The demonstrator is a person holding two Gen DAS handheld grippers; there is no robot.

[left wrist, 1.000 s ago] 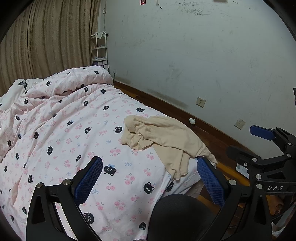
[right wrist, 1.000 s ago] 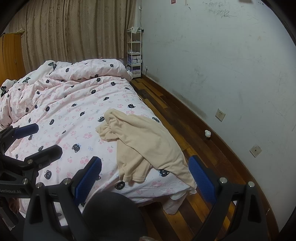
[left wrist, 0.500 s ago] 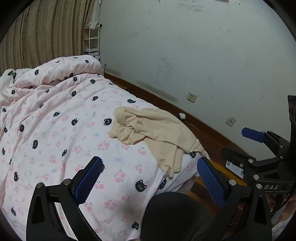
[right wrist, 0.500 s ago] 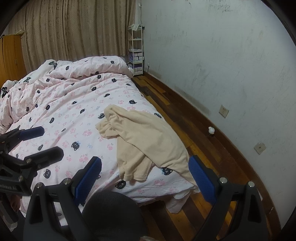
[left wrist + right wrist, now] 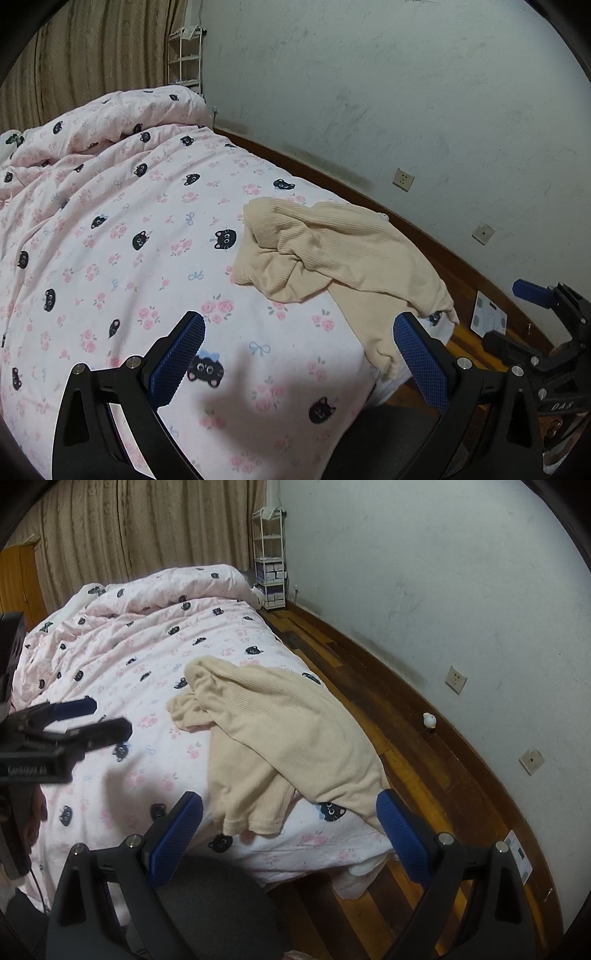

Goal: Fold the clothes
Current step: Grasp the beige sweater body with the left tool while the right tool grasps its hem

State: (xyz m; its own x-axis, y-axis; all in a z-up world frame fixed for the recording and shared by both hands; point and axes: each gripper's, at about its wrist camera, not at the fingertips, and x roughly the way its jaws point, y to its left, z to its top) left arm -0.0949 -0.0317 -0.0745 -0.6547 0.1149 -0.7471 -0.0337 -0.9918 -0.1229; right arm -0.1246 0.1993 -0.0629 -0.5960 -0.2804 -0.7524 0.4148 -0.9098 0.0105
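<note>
So the cream ribbed top (image 5: 332,251) is lying in a rumpled heap at the bed's near right corner, one end drooping over the edge toward the wood floor (image 5: 399,731), which is probably why both claws hang over that corner. Left claw (image 5: 299,354) and right claw (image 5: 288,830) are both spread wide with nothing in them, neither touching cloth. I'd guess it needs spreading flat first. The cat-print duvet (image 5: 122,221) underneath is lumpy, and dragging could bunch it.
</note>
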